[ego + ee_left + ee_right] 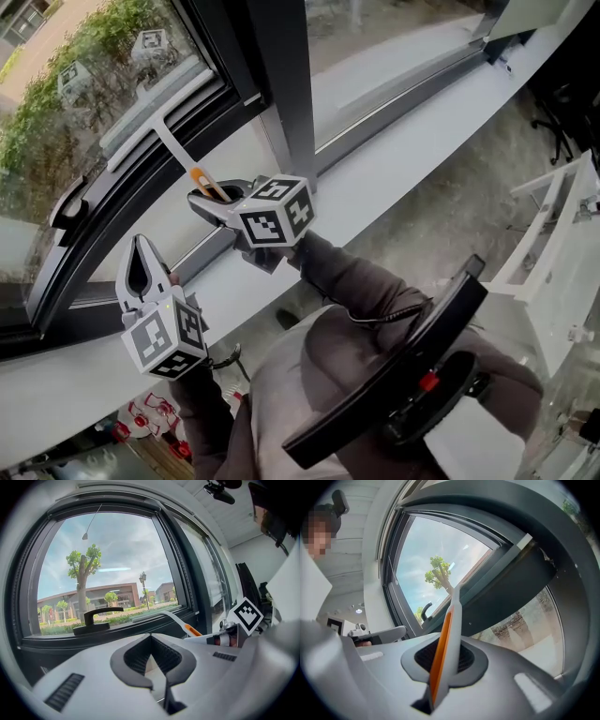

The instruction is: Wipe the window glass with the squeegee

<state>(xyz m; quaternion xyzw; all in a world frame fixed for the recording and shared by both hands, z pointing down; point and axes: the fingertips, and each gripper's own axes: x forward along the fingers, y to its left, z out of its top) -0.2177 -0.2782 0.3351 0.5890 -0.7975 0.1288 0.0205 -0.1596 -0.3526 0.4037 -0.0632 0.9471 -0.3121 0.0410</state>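
Right gripper (held level) clamps the squeegee by its handle.

Grippers: two, one in each of your hands, the left gripper and the right gripper.
Marker cubes: two, one on each gripper you hold.
Squeegee: one (white, with an orange strip on its handle).
Window handle: one, black.
Glass panes: two in your head view, parted by one dark post.
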